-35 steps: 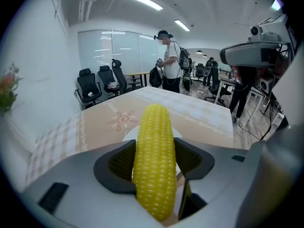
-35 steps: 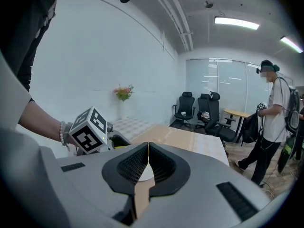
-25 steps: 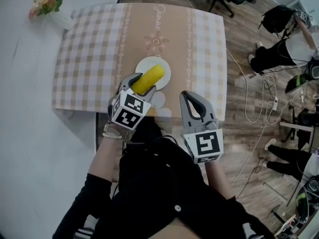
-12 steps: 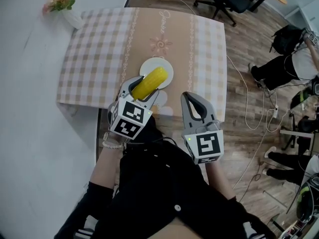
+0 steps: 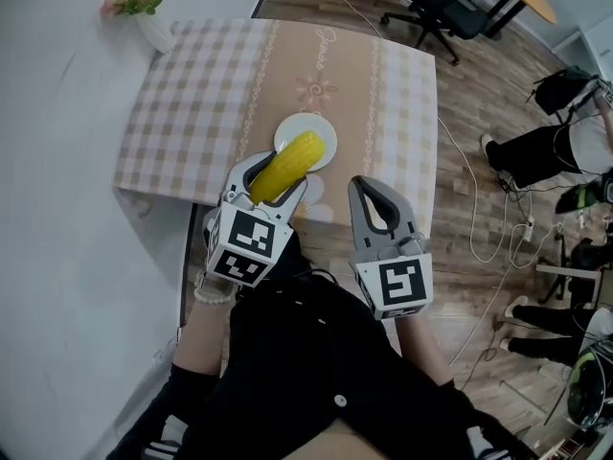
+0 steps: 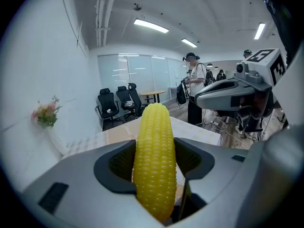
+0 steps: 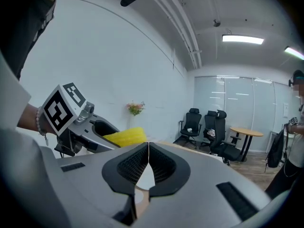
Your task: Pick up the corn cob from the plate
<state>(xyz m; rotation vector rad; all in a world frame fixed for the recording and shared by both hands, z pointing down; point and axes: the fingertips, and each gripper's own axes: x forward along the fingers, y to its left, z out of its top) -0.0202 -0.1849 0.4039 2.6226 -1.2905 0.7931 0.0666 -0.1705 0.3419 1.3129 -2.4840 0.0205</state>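
1. At the far left, we are seeing a vase of pink flowers [image 5: 142, 6] standing by the far left corner of the table [image 5: 192, 113], which is wearing a checked cloth
2. Nearer to us, the left gripper [image 5: 276, 175] is grasping the corn cob [image 5: 287, 166] between its two jaws. The left gripper view is showing the yellow cob wedged lengthwise between the dark pads [image 6: 121, 163], with its tip pointing up and away from us
3. The cob is hanging over the near edge of the table, and its far end is overlapping the near side of the white plate [image 5: 305, 123], which is sitting around the middle of the cloth
4. Just to the right, the right gripper [image 5: 362, 188] is hovering beside the left one and apart from it. Its jaws are pressing together on nothing, the ridged pads meeting in the right gripper view
5. At the far right, a black office chair [image 5: 436, 3] is standing on the wooden floor [image 5: 479, 84] beyond the table's far right corner, a white cable [image 5: 476, 199] is trailing across the boards, and a person in dark trousers [image 5: 536, 147] is sitting at the edge of the head view
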